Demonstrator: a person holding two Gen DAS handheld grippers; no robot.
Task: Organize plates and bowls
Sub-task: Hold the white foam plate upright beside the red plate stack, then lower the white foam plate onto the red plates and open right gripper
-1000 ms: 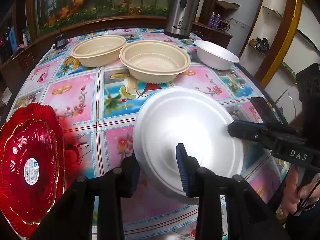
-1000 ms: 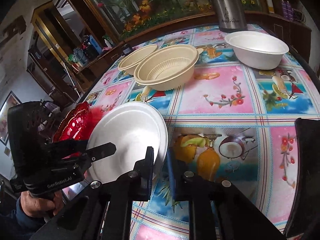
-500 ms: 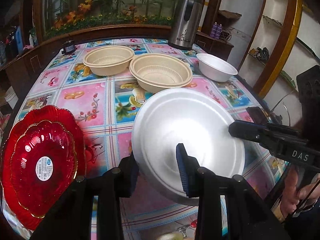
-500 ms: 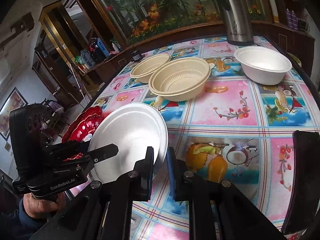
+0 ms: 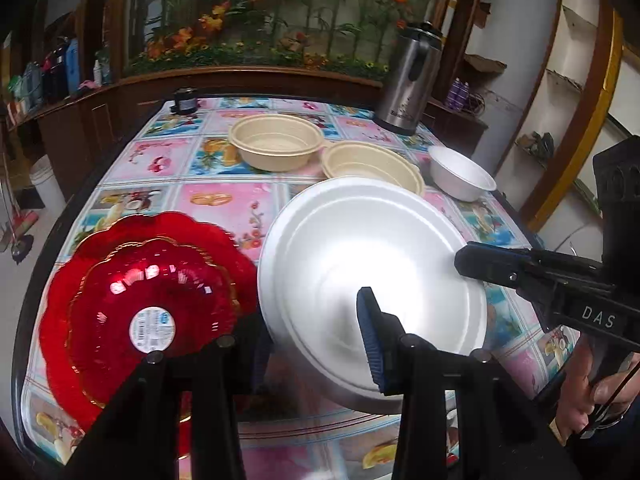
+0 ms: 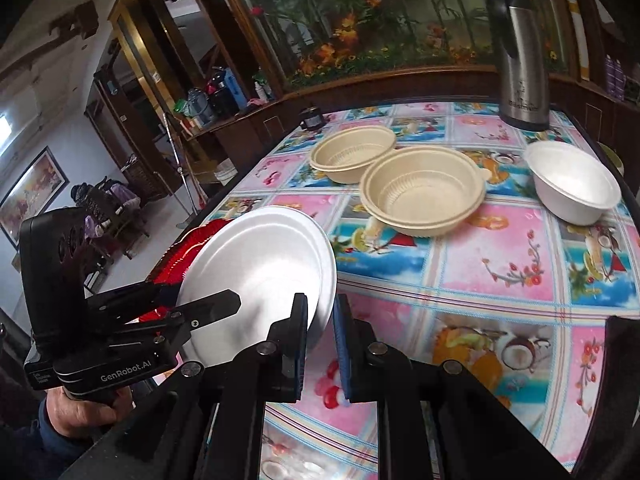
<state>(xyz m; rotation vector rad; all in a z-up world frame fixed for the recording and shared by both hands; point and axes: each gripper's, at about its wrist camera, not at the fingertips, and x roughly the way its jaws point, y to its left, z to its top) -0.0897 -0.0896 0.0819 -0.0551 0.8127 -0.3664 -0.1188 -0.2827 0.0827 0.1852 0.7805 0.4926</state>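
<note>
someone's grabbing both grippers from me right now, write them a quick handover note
Left gripper: shut on the white plate, near rim.
Right gripper: shut on the same plate's opposite rim; the plate is lifted and tilted above the table.
Red plates: two stacked, just left of the white plate.
Two tan bowls and a white bowl sit apart at the far end.
Done: red plates stacked.
Left: probably set the white plate on the red stack, then gather the bowls.

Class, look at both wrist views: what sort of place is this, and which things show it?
Most likely a home dining room. A table under a fruit-print oilcloth holds a steel thermos jug, wooden cabinets hold household bottles, and a framed picture hangs on the wall.
</note>
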